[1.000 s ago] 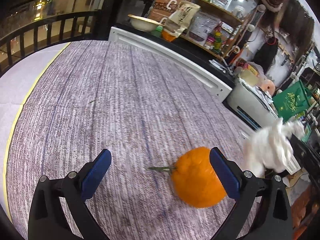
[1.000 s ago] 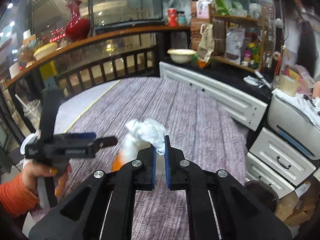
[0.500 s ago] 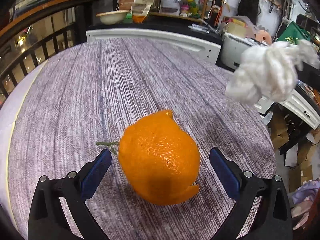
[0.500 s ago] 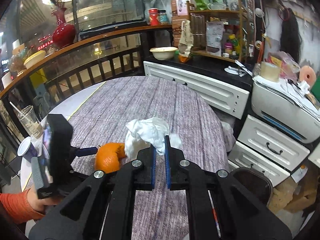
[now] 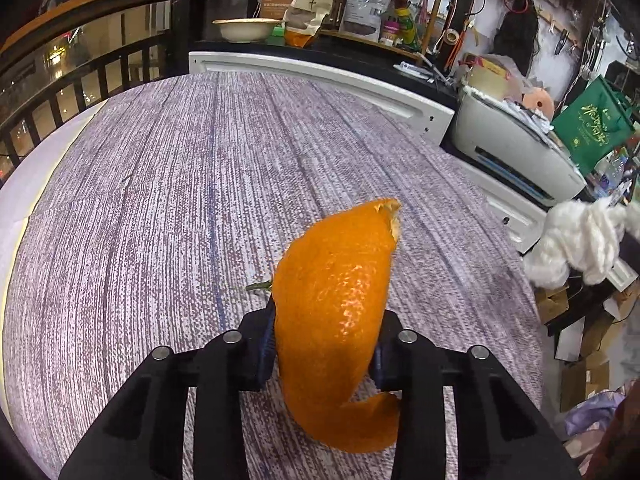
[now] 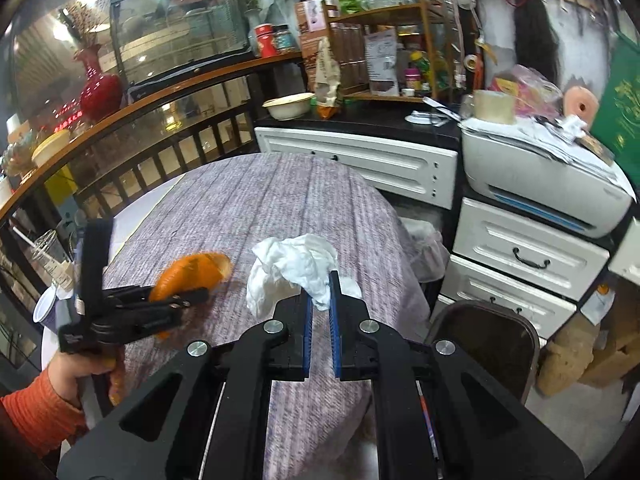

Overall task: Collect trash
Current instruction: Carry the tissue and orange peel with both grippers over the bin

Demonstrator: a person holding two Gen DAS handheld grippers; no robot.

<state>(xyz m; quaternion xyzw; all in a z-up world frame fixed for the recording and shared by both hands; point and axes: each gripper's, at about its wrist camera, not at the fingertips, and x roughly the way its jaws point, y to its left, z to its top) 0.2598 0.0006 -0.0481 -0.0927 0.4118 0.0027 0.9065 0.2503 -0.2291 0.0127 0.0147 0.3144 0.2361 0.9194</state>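
My left gripper [image 5: 324, 344] is shut on an orange peel [image 5: 340, 304] and holds it above the round table [image 5: 160, 200]. In the right wrist view the same peel [image 6: 188, 276] sits in the left gripper [image 6: 188, 298] at the left. My right gripper [image 6: 320, 296] is shut on a crumpled white tissue [image 6: 296, 272], held above the table's right side. The tissue also shows at the right edge of the left wrist view [image 5: 576, 244].
A dark trash bin [image 6: 488, 344] stands on the floor right of the table. White drawers [image 6: 524, 256] and a printer [image 6: 540, 176] are behind it. Plastic cups [image 6: 48, 256] stand at the table's left. A white cabinet [image 5: 320, 76] lies beyond the table.
My left gripper has closed on the orange peel and lifted it off the table. My right gripper has carried the tissue further right, towards the bin.
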